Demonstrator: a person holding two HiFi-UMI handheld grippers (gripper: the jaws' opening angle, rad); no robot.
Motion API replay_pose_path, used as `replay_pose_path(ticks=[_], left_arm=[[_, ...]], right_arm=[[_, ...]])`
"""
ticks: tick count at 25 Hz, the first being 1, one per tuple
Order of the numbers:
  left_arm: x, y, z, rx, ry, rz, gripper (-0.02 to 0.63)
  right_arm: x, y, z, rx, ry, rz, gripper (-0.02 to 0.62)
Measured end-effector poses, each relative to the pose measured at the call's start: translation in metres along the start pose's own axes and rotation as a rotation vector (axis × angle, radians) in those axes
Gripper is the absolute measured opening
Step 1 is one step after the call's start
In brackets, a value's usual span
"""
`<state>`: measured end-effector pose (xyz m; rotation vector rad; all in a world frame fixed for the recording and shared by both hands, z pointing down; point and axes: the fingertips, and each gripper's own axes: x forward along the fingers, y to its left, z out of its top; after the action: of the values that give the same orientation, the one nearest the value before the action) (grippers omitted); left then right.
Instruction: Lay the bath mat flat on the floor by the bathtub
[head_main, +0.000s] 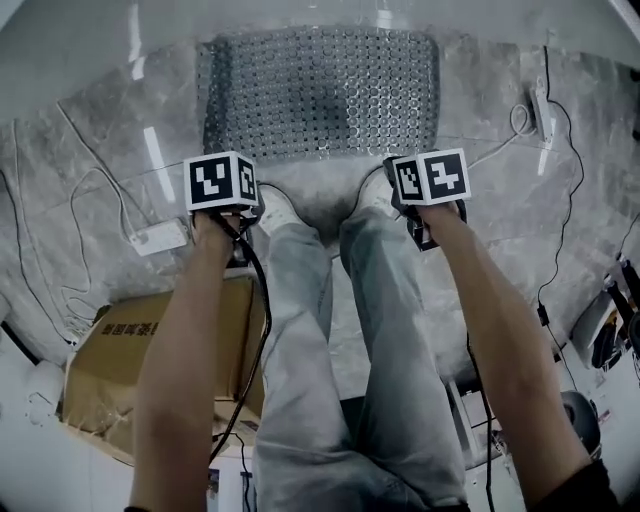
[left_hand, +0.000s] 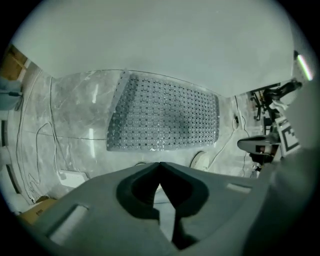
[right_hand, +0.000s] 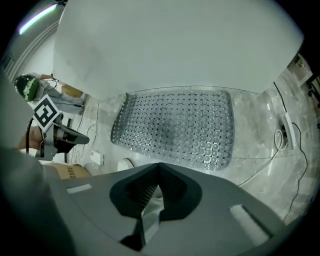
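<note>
- Head view: the bath mat (head_main: 320, 95) was seen spread out flat on the marbled floor (head_main: 90, 160), with its far edge just beside the white bathtub (head_main: 320, 12). Two shoes (head_main: 275, 208) and the person's legs (head_main: 300, 350) were seen near the mat's near edge, apart from it. A cardboard box (head_main: 150, 370) and a white power strip (head_main: 160, 237) were seen on the floor to the left.
- Left gripper view: the left tongs (left_hand: 160, 164) were seen clenched, the tips pressed together with nothing caught between them. They were held above the floor, short of the mat's near edge and clear of it. The mat was seen lying ahead, against the bathtub wall.
- Right gripper view: the right tongs (right_hand: 159, 165) were likewise seen clenched and empty, tip against tip. The mat was seen just ahead of them on the floor, untouched, its studded surface flat. A cable (right_hand: 280, 135) was seen on the floor to the mat's right.
</note>
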<state>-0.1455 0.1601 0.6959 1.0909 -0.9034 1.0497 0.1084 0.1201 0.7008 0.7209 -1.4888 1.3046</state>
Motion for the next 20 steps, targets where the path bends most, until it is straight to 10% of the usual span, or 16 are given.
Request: replay_pose_path(ticks=[13,20], left_arm=[[-0.051,-0.043,-0.043,0.019,0.033,-0.031,0.005],[-0.076,-0.08,-0.059,0.046,0.033,-0.057,0.005]], right_arm=[[-0.051,0.049,-0.053,-0.178,0.122,0.025,0.005],[-0.083,0.095,-0.034,-0.102,0.009,0.122,0.005]])
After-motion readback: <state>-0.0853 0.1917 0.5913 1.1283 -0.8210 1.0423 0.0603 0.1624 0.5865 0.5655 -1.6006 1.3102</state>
